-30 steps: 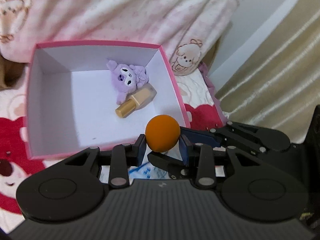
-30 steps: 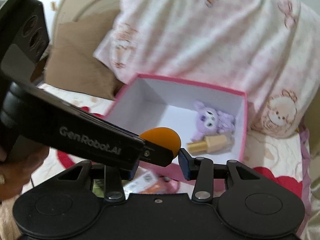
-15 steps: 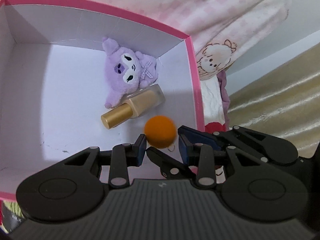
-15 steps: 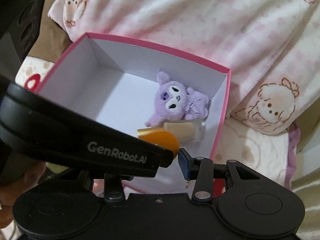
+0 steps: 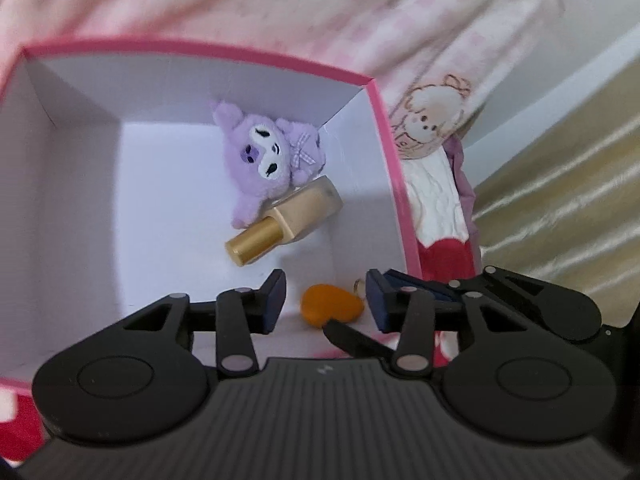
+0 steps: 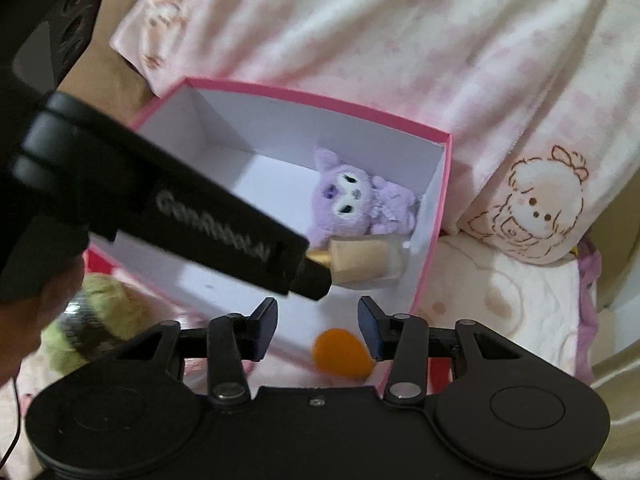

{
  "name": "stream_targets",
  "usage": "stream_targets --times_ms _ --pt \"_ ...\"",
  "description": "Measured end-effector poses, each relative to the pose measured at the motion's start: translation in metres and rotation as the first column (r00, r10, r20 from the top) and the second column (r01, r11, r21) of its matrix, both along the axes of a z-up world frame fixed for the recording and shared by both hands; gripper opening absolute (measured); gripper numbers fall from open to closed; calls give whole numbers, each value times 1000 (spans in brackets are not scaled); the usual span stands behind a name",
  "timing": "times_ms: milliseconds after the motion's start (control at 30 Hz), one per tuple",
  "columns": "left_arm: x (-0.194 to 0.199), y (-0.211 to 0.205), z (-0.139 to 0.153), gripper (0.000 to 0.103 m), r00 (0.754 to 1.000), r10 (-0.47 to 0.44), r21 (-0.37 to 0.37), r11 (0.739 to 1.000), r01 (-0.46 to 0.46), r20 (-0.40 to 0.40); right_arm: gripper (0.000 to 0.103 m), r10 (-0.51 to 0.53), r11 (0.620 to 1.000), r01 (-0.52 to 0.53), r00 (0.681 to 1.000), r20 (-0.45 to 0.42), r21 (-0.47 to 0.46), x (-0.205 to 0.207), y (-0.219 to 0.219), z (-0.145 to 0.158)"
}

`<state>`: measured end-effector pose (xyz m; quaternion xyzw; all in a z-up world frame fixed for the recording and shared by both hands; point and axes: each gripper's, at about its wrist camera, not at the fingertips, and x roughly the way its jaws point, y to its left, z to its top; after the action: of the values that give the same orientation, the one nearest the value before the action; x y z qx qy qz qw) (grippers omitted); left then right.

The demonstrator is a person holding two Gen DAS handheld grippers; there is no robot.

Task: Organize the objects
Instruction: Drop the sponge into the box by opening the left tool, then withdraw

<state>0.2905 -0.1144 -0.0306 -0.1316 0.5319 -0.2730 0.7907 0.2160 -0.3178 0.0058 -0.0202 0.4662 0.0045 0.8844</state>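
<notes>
A pink box [image 5: 384, 128] with a white inside holds a purple plush toy [image 5: 264, 160], a gold bottle [image 5: 288, 220] and an orange sponge ball [image 5: 332, 310]. My left gripper [image 5: 326, 306] is open above the box, and the ball lies loose on the box floor between its fingers. My right gripper [image 6: 318, 328] is open and empty just above the box's near right corner. In the right wrist view the ball [image 6: 340, 354] lies below its fingers, and the left gripper's body [image 6: 180, 212] crosses the box [image 6: 440, 208] and partly hides the bottle [image 6: 368, 260].
The box sits on a bed with a pink-and-white blanket [image 5: 320, 12] bunched behind it. A green fuzzy object [image 6: 92, 316] lies left of the box. A beige curtain [image 5: 568, 208] hangs at the right.
My left gripper carried the orange ball over the box, opened and let it go; the ball now lies on the box floor. Both grippers moved forward over the box.
</notes>
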Motion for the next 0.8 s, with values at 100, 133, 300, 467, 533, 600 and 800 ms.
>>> stream_targets --times_ms 100,133,300,467,533,600,800 --pt "-20 10 22 52 998 -29 55 998 26 57 60 19 999 -21 998 58 40 -24 11 14" --pt "-28 13 30 54 996 -39 77 996 34 77 62 24 998 -27 997 72 49 -31 15 18" --pt "-66 34 67 61 983 -95 177 982 67 160 76 63 994 -76 986 151 78 -69 36 45" --pt "-95 66 93 69 979 -89 188 981 54 181 82 107 990 -125 969 221 69 -100 60 68" --pt "-106 80 99 72 976 -76 207 978 33 205 83 128 986 -149 965 228 78 -108 70 73" --pt "-118 95 101 77 971 -65 218 976 14 229 83 150 979 -176 964 221 101 -113 80 75" --pt "-139 133 98 84 968 -39 204 979 -13 249 86 175 972 -202 964 202 123 -128 110 75"
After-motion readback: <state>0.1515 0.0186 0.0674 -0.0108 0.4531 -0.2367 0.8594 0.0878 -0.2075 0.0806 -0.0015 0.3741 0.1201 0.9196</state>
